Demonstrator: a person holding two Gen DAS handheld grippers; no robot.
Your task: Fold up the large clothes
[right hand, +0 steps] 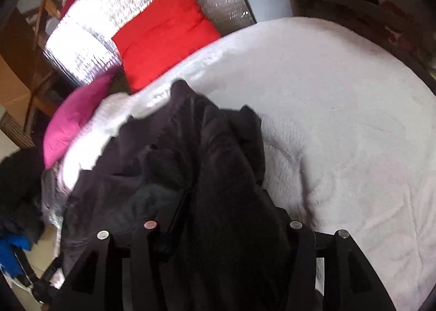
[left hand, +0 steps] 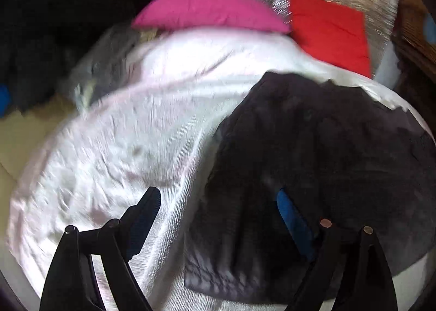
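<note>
A dark charcoal garment (left hand: pixel 313 161) lies on a white fluffy blanket (left hand: pixel 122 153) on the bed. In the left wrist view my left gripper (left hand: pixel 218 202) is open above the blanket, its right blue-padded finger (left hand: pixel 291 218) over the garment's left edge. In the right wrist view the same dark garment (right hand: pixel 190 169) is bunched up and drapes over my right gripper (right hand: pixel 218 229), hiding its fingertips. The cloth rises between the fingers.
A pink cushion (left hand: pixel 209 8) and a red cushion (left hand: pixel 332 30) lie at the head of the bed against a silver foil panel (right hand: pixel 130 11). More dark and grey clothes (left hand: pixel 54 46) are piled on the left. White blanket (right hand: pixel 340 120) spreads to the right.
</note>
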